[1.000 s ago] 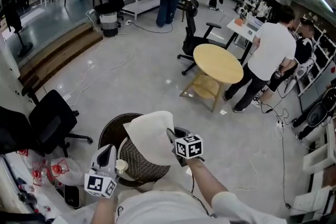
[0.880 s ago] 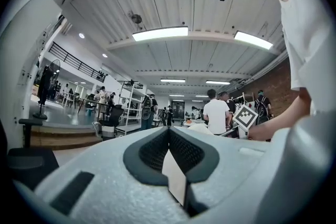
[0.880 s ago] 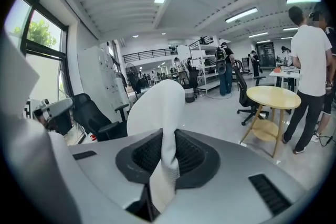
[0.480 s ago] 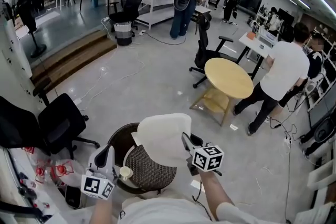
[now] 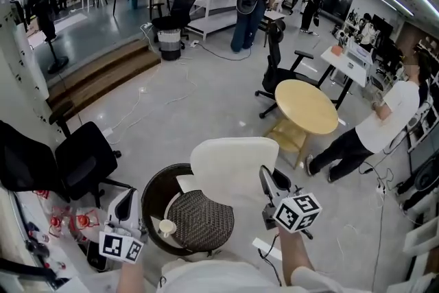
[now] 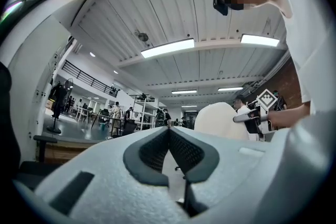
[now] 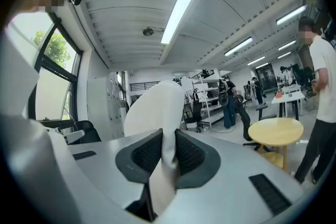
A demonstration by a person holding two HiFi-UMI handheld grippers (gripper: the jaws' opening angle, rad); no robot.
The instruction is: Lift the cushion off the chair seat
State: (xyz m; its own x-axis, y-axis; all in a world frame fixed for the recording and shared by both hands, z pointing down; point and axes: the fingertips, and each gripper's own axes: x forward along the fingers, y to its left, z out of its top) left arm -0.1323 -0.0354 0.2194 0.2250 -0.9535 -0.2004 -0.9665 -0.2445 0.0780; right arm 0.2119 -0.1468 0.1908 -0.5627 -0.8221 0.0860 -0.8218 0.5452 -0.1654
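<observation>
Right hand-held gripper (image 7: 168,139): jaws pinched on the near edge of the cream cushion (image 5: 226,165), which stands up ahead of it and appears clear of the woven chair seat (image 5: 201,221) below. The edge grip probably lets the pad peel upward. Left hand-held gripper (image 6: 169,134): jaws together, empty, likely in reserve.

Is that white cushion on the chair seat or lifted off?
Lifted: the right gripper pinches the cushion by its edge, baring the woven seat; one corner may touch.
</observation>
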